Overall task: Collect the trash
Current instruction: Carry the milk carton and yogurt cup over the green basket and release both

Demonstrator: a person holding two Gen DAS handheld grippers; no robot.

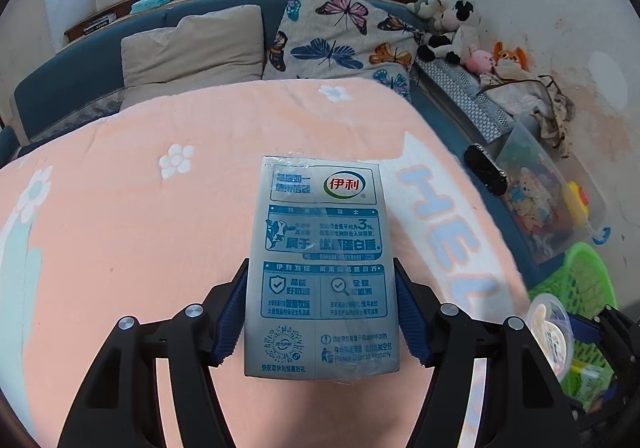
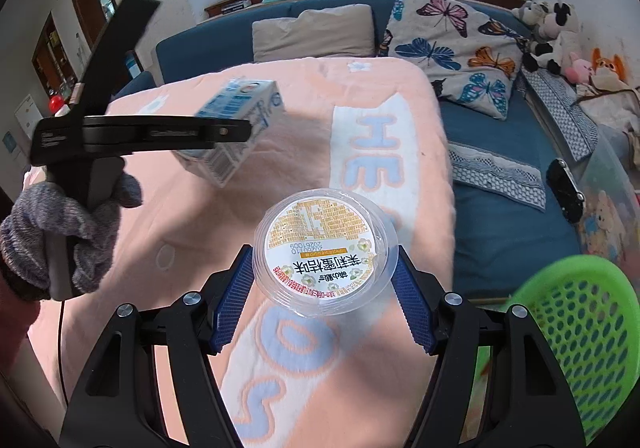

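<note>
Left wrist view shows the left gripper (image 1: 322, 312) with its blue pads squeezing both sides of the grey-and-blue cardboard milk carton (image 1: 320, 264), lifted over the peach fleece blanket (image 1: 120, 207); over in the right wrist view, the right gripper (image 2: 324, 288) pinches the round clear plastic cup with a printed paper lid (image 2: 324, 252) above that blanket too. I think both grips should stay snug while each one is carried slowly over the green plastic basket with holes (image 2: 580, 336) at the right, and let go only when right above it. I count one carton, one cup, one basket and two grippers.

Home bedroom: bed (image 1: 160, 207), pillows (image 1: 192, 43), plush toys (image 1: 452, 27).
</note>
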